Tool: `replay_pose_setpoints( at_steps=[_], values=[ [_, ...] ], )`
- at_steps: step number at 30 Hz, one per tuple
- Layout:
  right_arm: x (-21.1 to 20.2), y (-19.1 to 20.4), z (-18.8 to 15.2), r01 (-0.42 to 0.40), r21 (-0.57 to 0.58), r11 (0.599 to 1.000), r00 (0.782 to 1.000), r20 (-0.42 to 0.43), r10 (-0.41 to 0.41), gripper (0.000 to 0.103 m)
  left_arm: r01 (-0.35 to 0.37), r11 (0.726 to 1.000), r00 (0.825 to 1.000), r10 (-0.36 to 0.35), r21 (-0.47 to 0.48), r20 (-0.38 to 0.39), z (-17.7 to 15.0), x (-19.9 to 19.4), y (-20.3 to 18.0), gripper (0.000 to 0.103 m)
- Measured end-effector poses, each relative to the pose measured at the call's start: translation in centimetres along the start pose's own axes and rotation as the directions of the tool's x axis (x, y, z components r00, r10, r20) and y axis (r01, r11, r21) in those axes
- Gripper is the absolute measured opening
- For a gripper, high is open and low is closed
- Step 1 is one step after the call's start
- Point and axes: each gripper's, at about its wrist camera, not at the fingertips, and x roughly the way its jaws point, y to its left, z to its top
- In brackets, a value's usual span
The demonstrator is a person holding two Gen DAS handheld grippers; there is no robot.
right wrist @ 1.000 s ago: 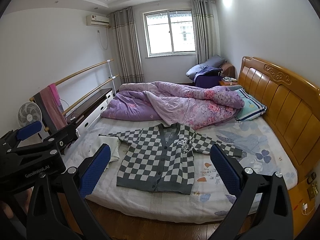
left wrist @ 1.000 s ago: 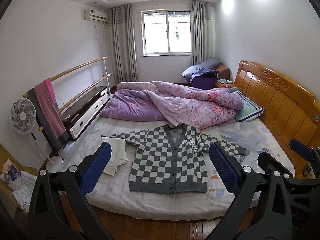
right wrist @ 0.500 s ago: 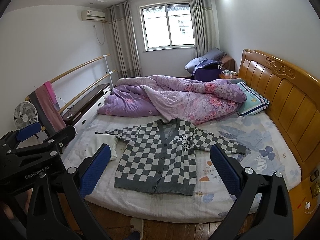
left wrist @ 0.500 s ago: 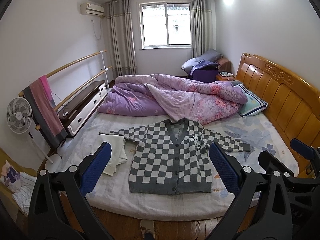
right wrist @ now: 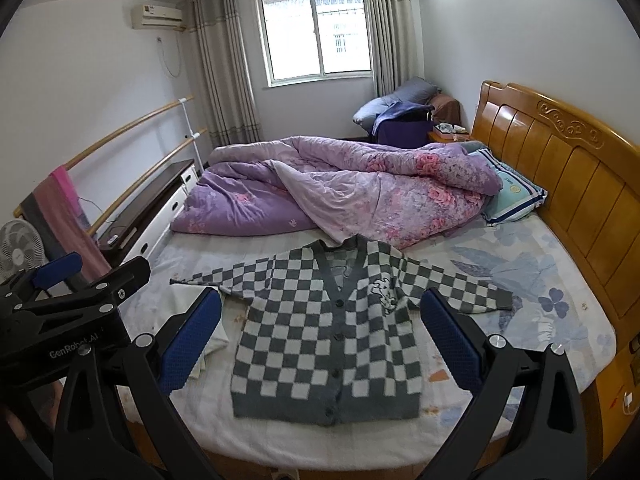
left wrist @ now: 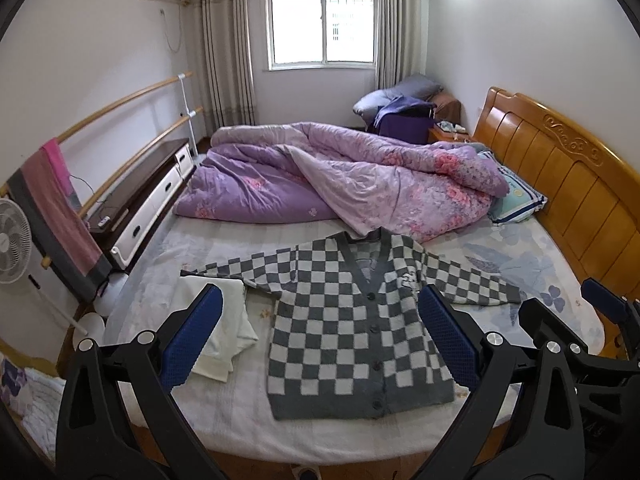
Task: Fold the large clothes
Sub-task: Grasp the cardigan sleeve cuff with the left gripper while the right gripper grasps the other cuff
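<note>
Nothing is folded yet: the checkered cardigan [left wrist: 360, 328] lies flat, buttoned and sleeves spread on the bed [left wrist: 532, 248] near its front edge, while my left gripper [left wrist: 320, 340] and right gripper [right wrist: 320, 344] hover above, fingers apart and empty.

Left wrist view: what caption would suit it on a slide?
Open left gripper poised above a checkered cardigan spread flat on the bed, folding not yet begun.
</note>
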Motion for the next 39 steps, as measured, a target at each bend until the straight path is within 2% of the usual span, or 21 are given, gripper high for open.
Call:
replay_pose_setpoints(
  at_steps=[4,8,13,19,25,30,33,34,39],
  values=[
    [5.7,4.0,2.1,0.018,-0.01,1.0,0.999,-0.026,-0.018,0.096,0.008,1.0,0.999,-0.008,0.0,-0.043,2.6,6.1,4.9,0.098],
    [11.7,7.6,3.3,0.027,-0.034,0.999,0.998,-0.059,-0.029,0.096,0.003,0.999,0.994,-0.007,-0.037,-0.112,3.6,12.2,9.7,0.098],
    [19.1,10.8,4.0,0.039,-0.068,0.997,0.993,-0.112,-0.047,0.096,0.019,0.993,0.976,-0.044,-0.12,-0.212,2.9,20.2,15.1,0.098],
    [29.1,13.1,3.5,0.015,-0.084,0.996,0.977,-0.209,-0.033,0.096,-0.036,0.98,0.956,-0.022,-0.194,-0.291,1.3,28.4,19.4,0.098],
    [39.2,15.2,1.5,-0.054,-0.119,0.991,0.958,-0.287,0.017,0.096,-0.102,0.939,0.93,-0.028,-0.329,-0.367,-0.7,37.5,24.7,0.098],
    [47.0,15.7,-0.8,-0.098,-0.137,0.986,0.942,-0.333,0.047,0.096,-0.233,0.882,0.892,0.025,-0.41,-0.452,-3.5,45.9,31.3,0.098],
    [52.2,15.9,-2.1,-0.106,-0.138,0.985,0.934,-0.353,0.051,0.096,-0.297,0.847,0.878,0.062,-0.441,-0.474,-4.9,49.5,34.8,0.098],
    [53.3,15.9,-2.4,-0.104,-0.142,0.984,0.933,-0.358,0.047,0.096,-0.326,0.838,0.869,0.083,-0.438,-0.488,-5.5,51.0,35.9,0.098],
    [60.4,15.6,-4.3,-0.104,-0.131,0.986,0.921,-0.388,0.045,0.095,-0.367,0.813,0.839,0.079,-0.452,-0.538,-7.3,57.4,40.1,0.098]
  ],
)
